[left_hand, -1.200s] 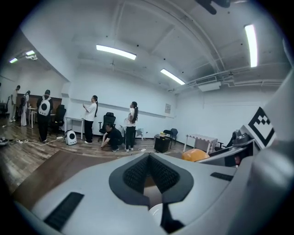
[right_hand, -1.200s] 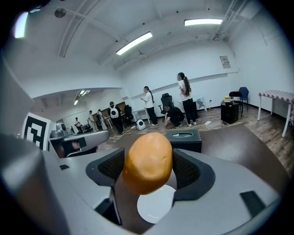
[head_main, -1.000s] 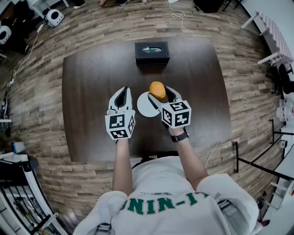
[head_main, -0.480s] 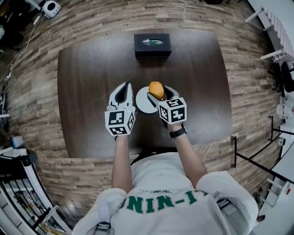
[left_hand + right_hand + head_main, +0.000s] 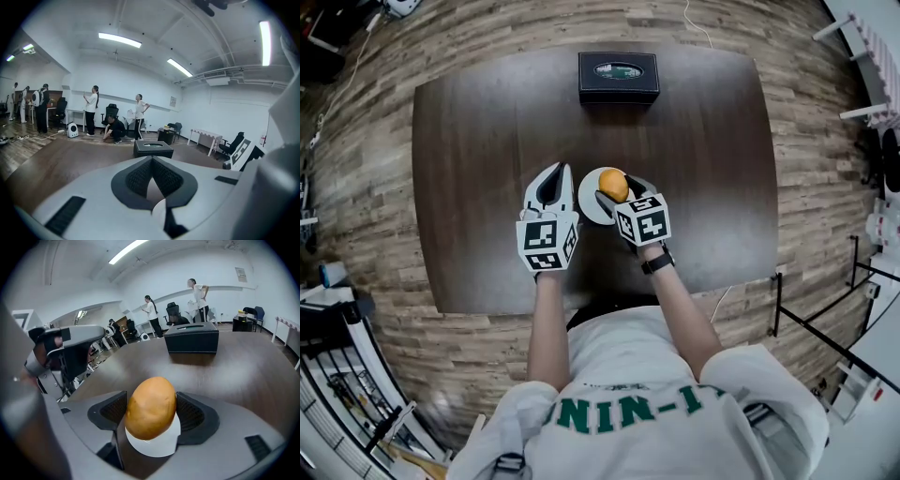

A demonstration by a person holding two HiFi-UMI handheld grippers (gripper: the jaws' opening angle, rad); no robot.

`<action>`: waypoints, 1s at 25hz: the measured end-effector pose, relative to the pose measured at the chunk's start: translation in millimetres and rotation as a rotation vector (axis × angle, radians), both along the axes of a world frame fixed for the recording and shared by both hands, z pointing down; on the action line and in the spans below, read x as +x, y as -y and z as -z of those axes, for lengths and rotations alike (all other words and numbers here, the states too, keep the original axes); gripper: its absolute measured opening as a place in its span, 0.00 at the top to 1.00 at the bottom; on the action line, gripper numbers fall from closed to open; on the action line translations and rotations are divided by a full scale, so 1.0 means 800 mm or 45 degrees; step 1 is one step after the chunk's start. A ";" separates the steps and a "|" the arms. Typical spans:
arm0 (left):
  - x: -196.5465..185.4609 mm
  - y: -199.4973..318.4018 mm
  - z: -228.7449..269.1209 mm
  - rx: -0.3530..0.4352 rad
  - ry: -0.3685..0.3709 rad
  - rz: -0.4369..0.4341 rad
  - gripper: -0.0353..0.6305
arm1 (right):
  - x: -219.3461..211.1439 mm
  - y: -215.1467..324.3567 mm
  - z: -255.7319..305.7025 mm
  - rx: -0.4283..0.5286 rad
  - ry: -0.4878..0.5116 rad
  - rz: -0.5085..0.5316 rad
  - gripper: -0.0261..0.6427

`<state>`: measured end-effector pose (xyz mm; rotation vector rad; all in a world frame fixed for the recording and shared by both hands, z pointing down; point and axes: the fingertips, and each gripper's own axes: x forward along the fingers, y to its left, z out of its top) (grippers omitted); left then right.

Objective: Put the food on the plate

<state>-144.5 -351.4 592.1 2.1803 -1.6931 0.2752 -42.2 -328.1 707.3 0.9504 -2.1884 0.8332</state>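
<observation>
A brown potato (image 5: 613, 185) sits between the jaws of my right gripper (image 5: 617, 190), which is shut on it. It hangs just above a small white plate (image 5: 589, 202) on the dark wooden table (image 5: 469, 141). In the right gripper view the potato (image 5: 151, 413) fills the gap between the black pads (image 5: 190, 411), with the plate (image 5: 161, 447) showing beneath it. My left gripper (image 5: 554, 173) hovers just left of the plate with its jaws together and nothing in them; its pads (image 5: 136, 177) meet at the tip.
A black tissue box (image 5: 619, 77) stands at the table's far edge, also seen as a black box (image 5: 192, 342) ahead of the right gripper. Several people and office chairs are far back in the room. Wood floor surrounds the table.
Both grippers have come down toward the table. The potato has moved with the right gripper from the plate's far right rim to over its middle.
</observation>
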 end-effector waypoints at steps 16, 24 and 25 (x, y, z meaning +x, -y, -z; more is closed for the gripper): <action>-0.013 -0.004 -0.026 -0.045 0.019 0.012 0.93 | -0.007 -0.003 -0.057 0.018 -0.013 0.009 0.46; -0.005 -0.008 -0.019 -0.053 -0.007 -0.025 0.93 | -0.009 -0.012 -0.059 -0.003 0.023 0.018 0.41; -0.005 -0.008 -0.017 -0.051 -0.013 -0.028 0.93 | -0.009 -0.012 -0.056 0.004 0.033 0.016 0.39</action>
